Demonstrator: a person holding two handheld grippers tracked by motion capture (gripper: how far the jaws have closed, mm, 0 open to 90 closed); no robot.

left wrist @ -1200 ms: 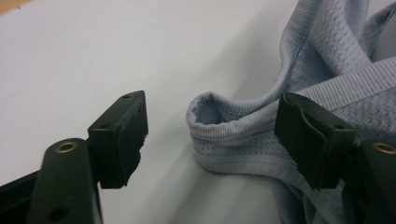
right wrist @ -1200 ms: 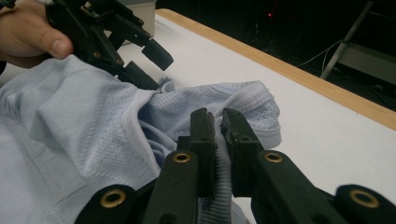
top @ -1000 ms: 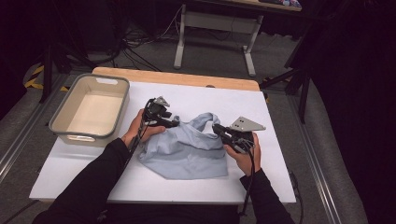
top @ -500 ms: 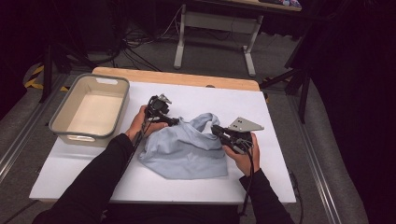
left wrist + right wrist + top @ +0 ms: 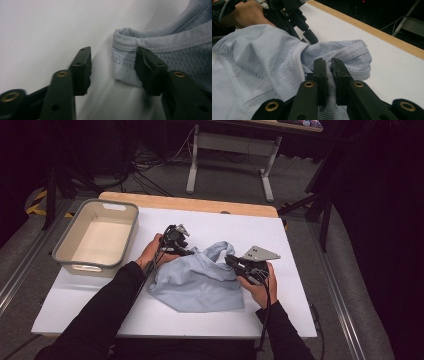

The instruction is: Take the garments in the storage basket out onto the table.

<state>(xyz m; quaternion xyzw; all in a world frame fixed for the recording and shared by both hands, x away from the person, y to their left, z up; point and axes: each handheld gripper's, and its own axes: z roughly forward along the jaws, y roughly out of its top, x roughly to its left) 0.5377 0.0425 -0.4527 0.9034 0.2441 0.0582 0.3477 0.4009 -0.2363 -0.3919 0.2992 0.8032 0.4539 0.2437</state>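
A light blue shirt (image 5: 197, 282) lies crumpled on the white tabletop (image 5: 300, 285), to the right of the bin (image 5: 97, 237) and well apart from it. Its long axis runs roughly from the near left to the far right of the tabletop (a loose lump rather than a flat spread), with a raised fold of ribbed hem (image 5: 220, 250) standing up at the far end, away from the person.

The left hand-held gripper (image 5: 192, 251) sits at the shirt's far left edge. Its jaws have just been closing; in the left gripper view the hem corner (image 5: 126, 50) lies between them, one jaw against the fabric, the other clear of it, so the cloth is not yet pinched.

The right hand-held gripper (image 5: 231, 261) is at the shirt's right edge, just beside the raised fold. In the right gripper view its jaws are clamped on a ribbed band (image 5: 329, 93) of the shirt, with the left hand-held gripper showing beyond the cloth.
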